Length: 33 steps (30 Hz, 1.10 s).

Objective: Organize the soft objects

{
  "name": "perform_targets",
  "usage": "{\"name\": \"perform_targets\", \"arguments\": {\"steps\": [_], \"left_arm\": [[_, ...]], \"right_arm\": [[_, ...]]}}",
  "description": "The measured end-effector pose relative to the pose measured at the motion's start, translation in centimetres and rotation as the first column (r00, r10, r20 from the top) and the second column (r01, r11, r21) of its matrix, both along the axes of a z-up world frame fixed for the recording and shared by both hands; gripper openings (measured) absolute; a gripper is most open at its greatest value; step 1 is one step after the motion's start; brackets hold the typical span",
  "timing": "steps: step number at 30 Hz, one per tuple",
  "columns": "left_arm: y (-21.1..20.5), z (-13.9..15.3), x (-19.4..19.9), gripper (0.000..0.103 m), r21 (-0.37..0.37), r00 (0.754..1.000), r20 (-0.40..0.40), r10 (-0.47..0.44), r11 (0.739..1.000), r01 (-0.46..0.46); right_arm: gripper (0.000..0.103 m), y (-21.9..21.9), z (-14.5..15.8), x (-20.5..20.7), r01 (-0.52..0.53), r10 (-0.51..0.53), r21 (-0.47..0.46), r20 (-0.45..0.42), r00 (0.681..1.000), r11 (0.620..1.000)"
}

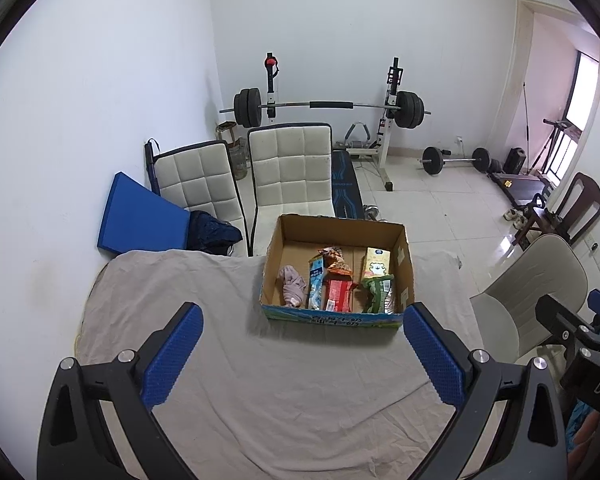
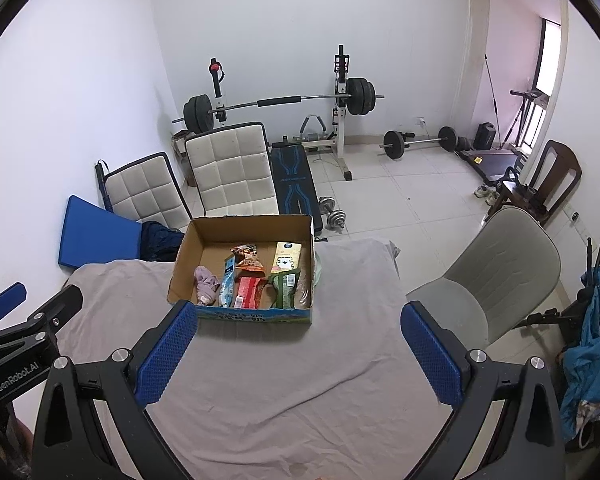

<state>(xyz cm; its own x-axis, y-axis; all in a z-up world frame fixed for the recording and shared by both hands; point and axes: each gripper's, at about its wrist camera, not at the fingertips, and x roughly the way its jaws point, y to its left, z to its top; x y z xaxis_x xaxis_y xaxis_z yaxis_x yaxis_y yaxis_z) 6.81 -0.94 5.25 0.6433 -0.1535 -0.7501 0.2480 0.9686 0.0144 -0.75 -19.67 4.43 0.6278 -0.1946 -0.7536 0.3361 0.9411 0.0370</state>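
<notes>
An open cardboard box (image 1: 405,270) stands on the far side of the cloth-covered table (image 1: 172,292); it also shows in the right wrist view (image 2: 182,264). Inside lie a pink soft cloth (image 1: 292,285) (image 2: 206,285), a blue pack (image 1: 317,280), a red pack (image 1: 337,294) (image 2: 247,292), an orange snack bag (image 1: 335,258), a yellow carton (image 1: 377,264) (image 2: 287,257) and a green soft item (image 1: 376,292) (image 2: 284,290). My left gripper (image 1: 303,354) is open and empty, held above the table in front of the box. My right gripper (image 2: 298,350) is open and empty, beside it.
Two white padded chairs (image 1: 290,168) and a blue mat (image 1: 136,216) stand behind the table. A grey plastic chair (image 2: 496,264) stands to the right. A barbell rack (image 1: 328,106), bench and weights fill the back of the room.
</notes>
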Motion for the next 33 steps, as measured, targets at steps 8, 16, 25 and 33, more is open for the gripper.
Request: {"name": "perform_targets", "arguments": {"steps": [8,16,25,33], "left_arm": [[-0.23,-0.06,0.11,0.103,0.002,1.000,-0.005,-0.002,1.000,0.002],[-0.56,0.20,0.21,0.103,0.001,1.000,0.004,0.008,1.000,-0.008],[-0.65,0.19,0.18,0.103,0.003,1.000,0.005,0.012,1.000,-0.012],[-0.67,0.28,0.34,0.103,0.010,1.000,0.003,0.016,1.000,-0.016]], "right_arm": [[0.103,0.26,0.11,-0.11,0.002,-0.002,-0.002,0.005,1.000,1.000],[0.103,0.37,0.09,-0.30,0.002,-0.002,0.002,0.003,1.000,1.000],[0.103,-0.06,-0.10,-0.54,0.001,-0.001,0.006,0.005,1.000,1.000],[0.103,-0.25,-0.19,-0.49,0.001,-0.001,-0.001,0.007,1.000,1.000]]}}
